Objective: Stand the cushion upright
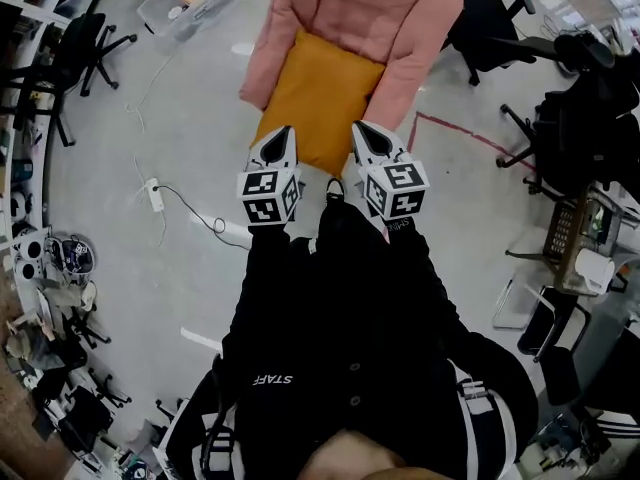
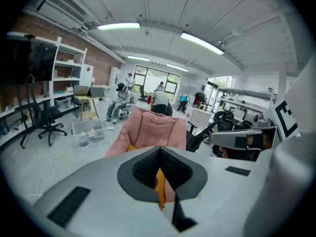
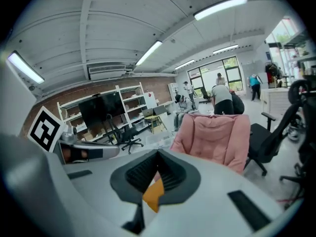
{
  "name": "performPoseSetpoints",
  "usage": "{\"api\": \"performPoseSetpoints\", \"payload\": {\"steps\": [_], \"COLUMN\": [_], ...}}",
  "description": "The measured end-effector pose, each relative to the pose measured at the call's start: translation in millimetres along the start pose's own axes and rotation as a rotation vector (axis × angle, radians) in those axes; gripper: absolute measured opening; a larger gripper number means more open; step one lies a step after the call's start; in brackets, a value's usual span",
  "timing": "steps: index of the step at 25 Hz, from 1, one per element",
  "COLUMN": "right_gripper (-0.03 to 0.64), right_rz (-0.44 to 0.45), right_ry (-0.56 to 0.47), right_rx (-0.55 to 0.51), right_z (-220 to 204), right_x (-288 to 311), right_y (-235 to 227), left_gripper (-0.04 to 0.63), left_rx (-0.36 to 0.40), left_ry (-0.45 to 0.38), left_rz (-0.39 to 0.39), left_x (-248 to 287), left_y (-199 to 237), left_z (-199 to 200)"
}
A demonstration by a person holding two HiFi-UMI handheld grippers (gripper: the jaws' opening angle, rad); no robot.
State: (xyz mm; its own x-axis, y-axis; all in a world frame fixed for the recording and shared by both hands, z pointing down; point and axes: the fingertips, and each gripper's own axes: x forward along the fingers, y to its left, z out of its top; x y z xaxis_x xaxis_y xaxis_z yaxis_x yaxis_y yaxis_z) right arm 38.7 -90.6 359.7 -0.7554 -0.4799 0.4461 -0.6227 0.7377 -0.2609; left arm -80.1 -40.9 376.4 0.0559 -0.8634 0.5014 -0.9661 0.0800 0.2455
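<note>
Now both the left gripper [image 1: 281, 135] and the right gripper [image 1: 364, 131] are clenched on nothing, just before the pink chair [image 1: 350, 8], whose seat bears the orange cushion [image 1: 320, 93] lying flat.

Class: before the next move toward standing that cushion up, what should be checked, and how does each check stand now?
1. Orange cushion in view on the pink chair: ok.
2. Cushion upright: not ok, it lies on the seat.
3. Left gripper jaws open for grasping: not ok, shut, empty.
4. Right gripper jaws open: not ok, shut, empty.
5. Grippers touching the cushion: cannot tell.
</note>
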Motion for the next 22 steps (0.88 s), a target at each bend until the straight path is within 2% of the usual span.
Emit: {"api": "performPoseSetpoints", "payload": {"steps": [5, 10, 14, 22], "right_gripper": [0.014, 0.014, 0.014, 0.015], "right_rz": [-0.028, -0.078, -0.126, -0.267], "right_ry": [0.035, 0.087, 0.173, 0.292], "right_rx": [0.036, 0.123, 0.182, 0.329], "right_z": [-13.7, -43.1, -82.8, -187.7], "right_x": [28.9, 48.3, 88.1, 186.8], "right_y": [-27.5, -52.1, -61.5, -120.9], "left_gripper": [0.0, 0.0, 0.0, 0.0], "left_rx": [-0.016, -0.027, -0.028, 0.058], "left_ry": [0.063, 0.139, 0.221, 0.388], "left_rz": [-0.001, -0.004, -0.022, -0.034], "left_x": [41.7, 74.5, 116.9, 235.7], "left_y": [15.0, 33.5, 67.5, 134.9], "left_z": [-20.0, -45.3, -77.9, -158.9]}}
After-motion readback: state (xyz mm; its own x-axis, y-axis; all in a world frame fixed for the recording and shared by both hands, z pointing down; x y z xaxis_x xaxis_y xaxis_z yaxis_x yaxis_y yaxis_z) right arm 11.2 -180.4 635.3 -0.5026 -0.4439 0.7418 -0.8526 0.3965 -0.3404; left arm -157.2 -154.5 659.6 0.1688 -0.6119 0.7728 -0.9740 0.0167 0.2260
